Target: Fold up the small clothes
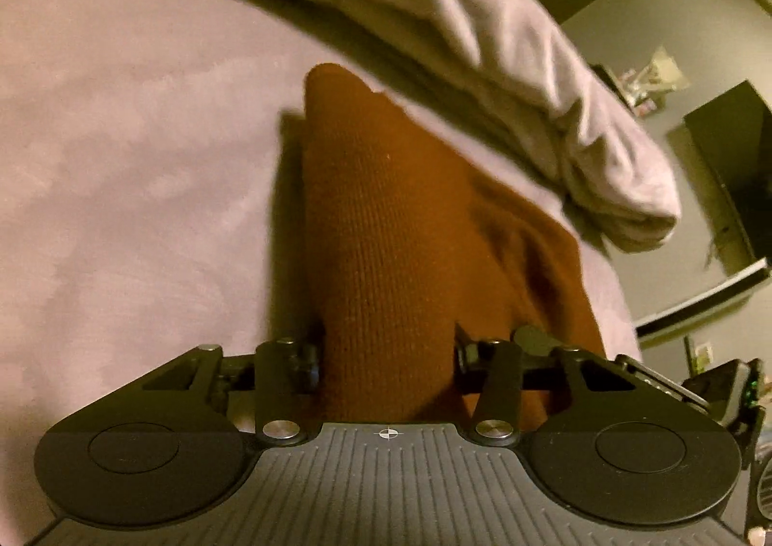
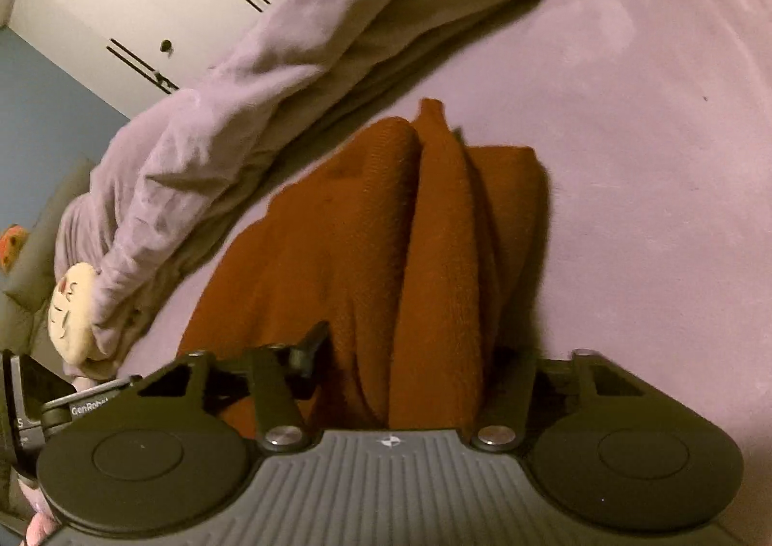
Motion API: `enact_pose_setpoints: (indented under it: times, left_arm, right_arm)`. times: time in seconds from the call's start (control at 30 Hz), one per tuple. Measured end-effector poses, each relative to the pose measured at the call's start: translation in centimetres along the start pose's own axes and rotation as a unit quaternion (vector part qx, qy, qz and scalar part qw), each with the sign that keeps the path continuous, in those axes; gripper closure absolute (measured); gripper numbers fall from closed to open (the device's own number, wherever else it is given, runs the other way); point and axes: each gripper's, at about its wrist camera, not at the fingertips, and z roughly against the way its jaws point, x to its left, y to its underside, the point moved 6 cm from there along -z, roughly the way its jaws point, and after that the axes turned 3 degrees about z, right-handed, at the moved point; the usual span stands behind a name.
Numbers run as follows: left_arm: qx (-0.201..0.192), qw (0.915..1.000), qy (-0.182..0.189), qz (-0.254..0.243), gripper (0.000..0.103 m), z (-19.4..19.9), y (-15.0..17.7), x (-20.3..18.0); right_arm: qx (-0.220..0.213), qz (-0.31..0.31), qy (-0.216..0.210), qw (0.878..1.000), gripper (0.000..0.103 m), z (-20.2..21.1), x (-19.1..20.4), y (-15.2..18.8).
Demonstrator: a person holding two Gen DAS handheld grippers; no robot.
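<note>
Dim bedroom, pale lilac bed sheet (image 1: 120, 160) with a rumpled lilac blanket (image 1: 506, 63) heaped along the far side. Rust-brown knit garment (image 1: 386, 232) bunched between the jaws of both tools, left tool (image 1: 388, 358) and right tool (image 2: 415, 367) each pinching a gathered edge, fabric trailing away from the fingers toward the far side and resting on the sheet. Long axis running straight ahead of each tool; both hands equally close, so next move judged a paired carry-over.

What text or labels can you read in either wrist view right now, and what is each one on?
"GenRob", cut off by the near gripper's body: on the other gripper at the lower left of the right wrist view.
"S": a single letter on the same unit, just below.
Items on the far shelf in the left wrist view: too blurred to read.
</note>
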Motion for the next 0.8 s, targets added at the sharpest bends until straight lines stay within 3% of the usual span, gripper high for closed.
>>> enact_pose_setpoints:
  times: [0.07,0.13,0.23,0.3,0.33,0.4,0.47,0.5,0.57,0.63,0.7,0.73,0.8]
  left_arm:
    - [-0.014,0.9999,-0.001,-0.004,0.055,2.6,0.1,0.0]
    - [-0.021,0.9996,-0.020,-0.005,0.051,5.4,0.7,0.9]
    - [-0.016,0.9918,-0.120,-0.042,0.043,7.7,2.3,3.2]
    - [-0.040,0.9778,-0.187,-0.086,0.036,10.2,4.1,3.7]
    - [-0.057,0.9735,-0.197,-0.101,0.019,11.6,5.1,3.4]
    - [-0.088,0.9687,-0.206,-0.108,0.007,14.0,7.3,2.7]
    - [-0.104,0.9649,-0.210,-0.119,0.006,15.1,9.0,2.2]
    - [-0.095,0.9651,-0.212,-0.120,0.006,14.6,9.6,2.1]
    - [-0.058,0.9622,-0.239,-0.117,0.005,12.5,10.4,2.7]
    - [-0.025,0.9515,-0.284,-0.116,0.005,11.2,10.6,3.9]
    - [-0.015,0.9375,-0.329,-0.113,0.012,10.8,11.0,4.2]
    - [-0.021,0.9363,-0.332,-0.113,0.009,11.4,11.4,4.3]
    - [-0.044,0.9429,-0.314,-0.101,0.005,12.9,12.0,3.6]
  right_arm:
    - [0.001,-0.020,-0.037,0.999,0.063,0.4,0.8,0.2]
    - [0.016,0.006,-0.049,0.999,0.064,0.5,2.6,1.2]
    - [0.041,0.048,-0.065,0.996,0.061,0.2,5.2,3.9]
    - [0.045,0.075,-0.015,0.996,0.053,0.3,5.9,5.8]
    - [0.030,0.100,0.015,0.994,0.047,1.1,6.4,6.5]
    - [-0.014,0.152,0.078,0.985,0.041,3.4,8.0,7.9]
    - [-0.043,0.184,0.100,0.977,0.036,5.6,9.6,9.8]
    - [-0.042,0.200,0.099,0.974,0.035,6.1,10.3,10.7]
    - [-0.037,0.234,0.154,0.959,0.035,6.1,10.3,11.7]
    - [-0.016,0.246,0.196,0.949,0.030,4.9,9.2,11.8]
    - [-0.011,0.225,0.203,0.953,0.025,4.9,8.5,11.3]
    - [-0.012,0.219,0.211,0.953,0.025,5.7,8.5,11.1]
    - [-0.023,0.228,0.242,0.943,0.024,7.0,9.4,10.9]
